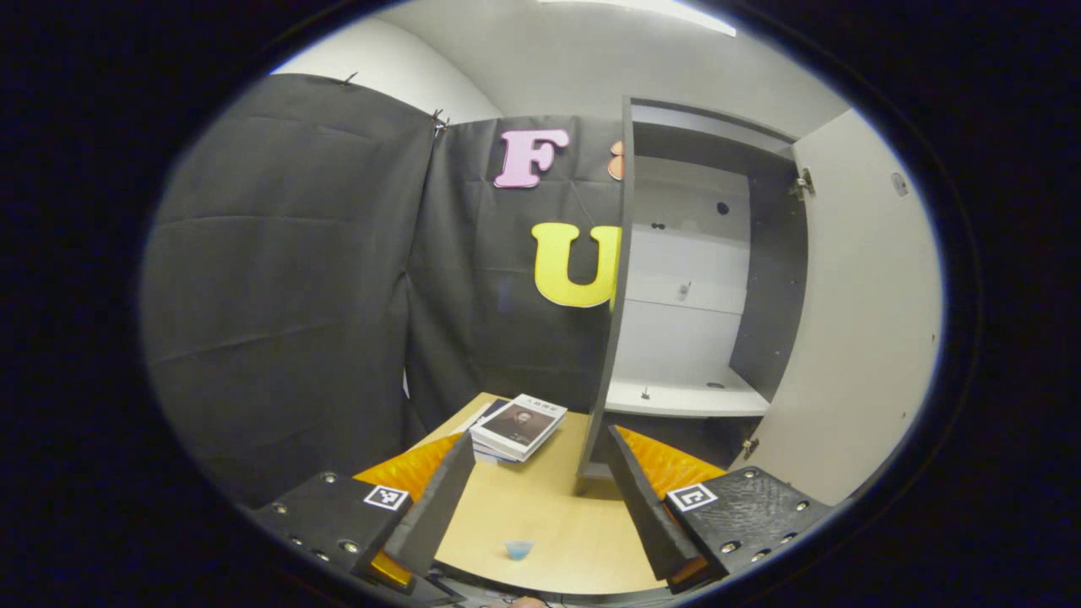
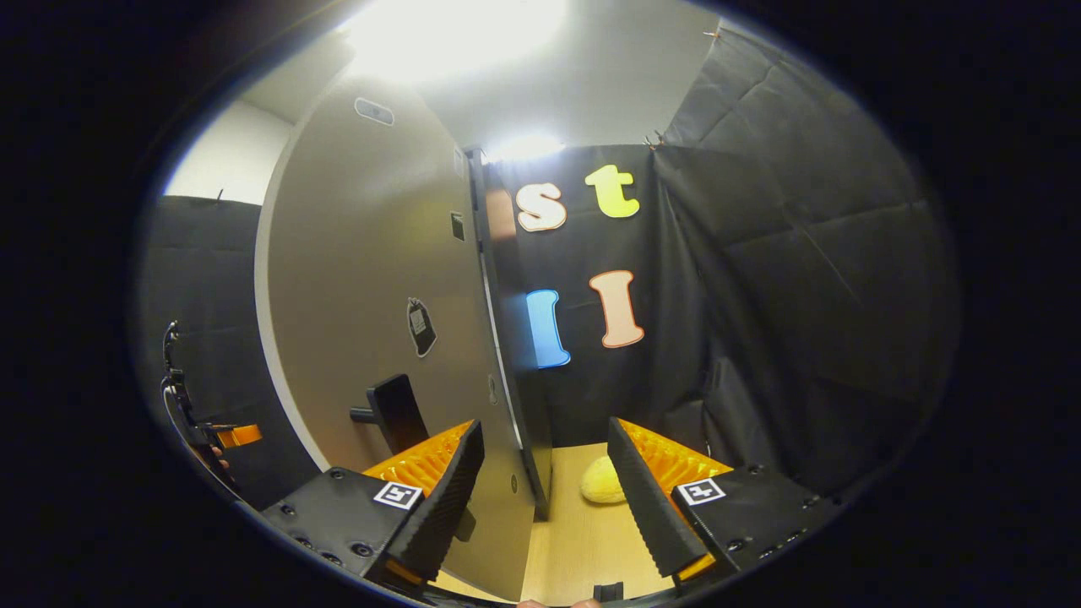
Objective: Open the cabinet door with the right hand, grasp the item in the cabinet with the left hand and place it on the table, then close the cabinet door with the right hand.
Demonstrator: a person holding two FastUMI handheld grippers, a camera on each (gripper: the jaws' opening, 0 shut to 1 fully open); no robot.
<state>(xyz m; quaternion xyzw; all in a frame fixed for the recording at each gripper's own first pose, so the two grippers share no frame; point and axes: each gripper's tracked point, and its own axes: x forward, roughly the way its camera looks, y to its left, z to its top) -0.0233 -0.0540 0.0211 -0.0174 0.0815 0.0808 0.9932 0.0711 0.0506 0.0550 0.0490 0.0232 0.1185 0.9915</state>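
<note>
The grey cabinet (image 1: pixel 629 253) stands on the wooden table (image 1: pixel 549 523) with its door (image 1: pixel 853 338) swung wide to the right. Its white shelf (image 1: pixel 684 397) holds no large item. A stack of books (image 1: pixel 517 426) lies on the table just left of the cabinet. My left gripper (image 1: pixel 540 437) is open above the table, short of the books, with nothing between its fingers. In the right gripper view the door (image 2: pixel 372 279) carries a black handle (image 2: pixel 393 414). My right gripper (image 2: pixel 545 425) is open, and the door's free edge (image 2: pixel 507 355) runs down between its fingers.
A small blue object (image 1: pixel 519 549) sits on the table near the front edge. A yellow rounded thing (image 2: pixel 601 490) lies on the table behind the door. The other gripper (image 2: pixel 207 435), held by a hand, shows far left. Black cloth walls close in the booth.
</note>
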